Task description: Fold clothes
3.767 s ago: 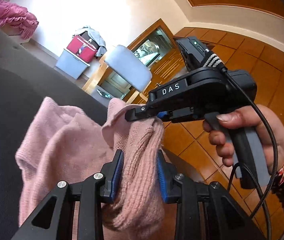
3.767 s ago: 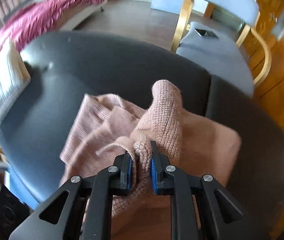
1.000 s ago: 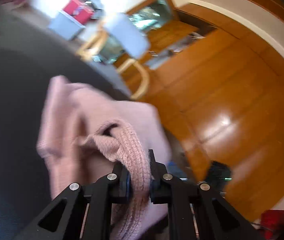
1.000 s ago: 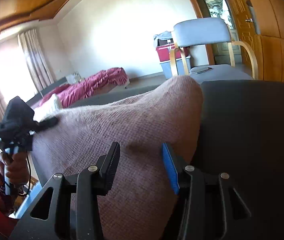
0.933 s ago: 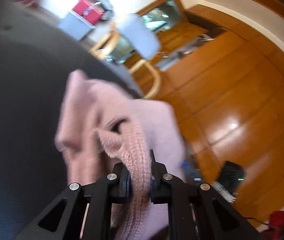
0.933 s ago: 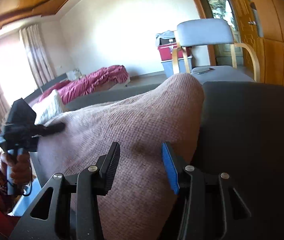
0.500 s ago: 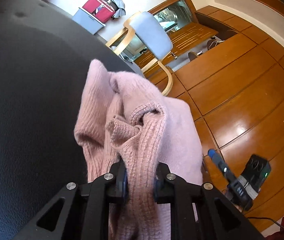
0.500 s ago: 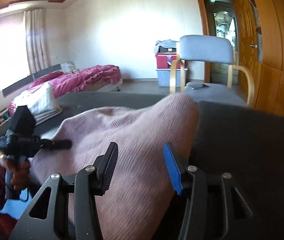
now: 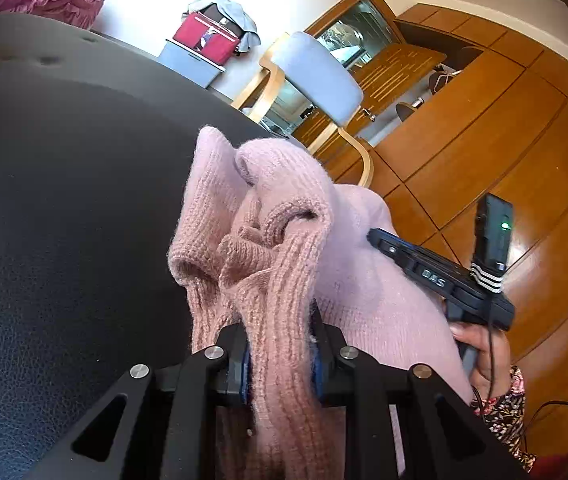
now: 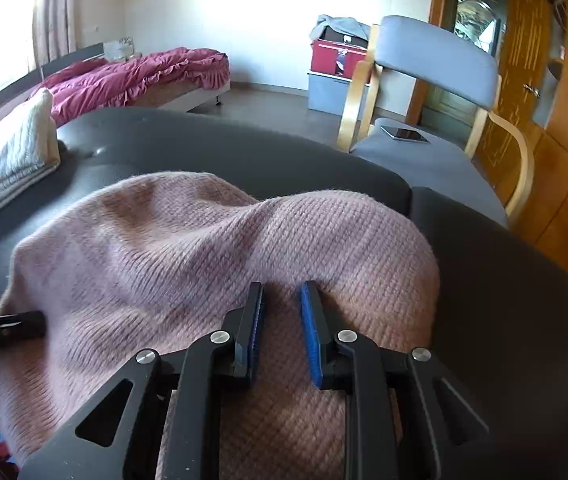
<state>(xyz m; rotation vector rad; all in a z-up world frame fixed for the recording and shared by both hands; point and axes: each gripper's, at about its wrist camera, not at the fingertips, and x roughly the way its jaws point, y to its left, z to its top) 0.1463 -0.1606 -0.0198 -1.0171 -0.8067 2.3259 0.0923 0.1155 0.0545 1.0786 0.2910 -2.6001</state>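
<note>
A pink knitted sweater (image 9: 363,280) lies bunched on the black padded table (image 9: 64,200). Its ribbed edge runs up between the blue pads of my left gripper (image 9: 280,332), which press on it while the jaws are opening slightly. In the right wrist view the sweater (image 10: 164,240) spreads wide below my right gripper (image 10: 282,304). Those jaws are closing, and creases in the knit run into the narrow gap between the pads. The right gripper (image 9: 373,236) touches the sweater's right side, held by a hand (image 9: 479,344). The left gripper's tip (image 10: 36,318) shows at the sweater's left edge.
A grey chair with wooden arms (image 10: 435,52) stands past the table, a phone (image 10: 405,134) on its seat. A folded cream knit (image 10: 12,160) lies on the table's far left. Behind are a bed with a magenta cover (image 10: 136,72), a red case (image 10: 335,56) and wooden cabinets (image 9: 483,140).
My right gripper swung across and tilted down onto the sweater, and its wide jaws narrowed. My left gripper sank a little with the ribbed edge still in it.
</note>
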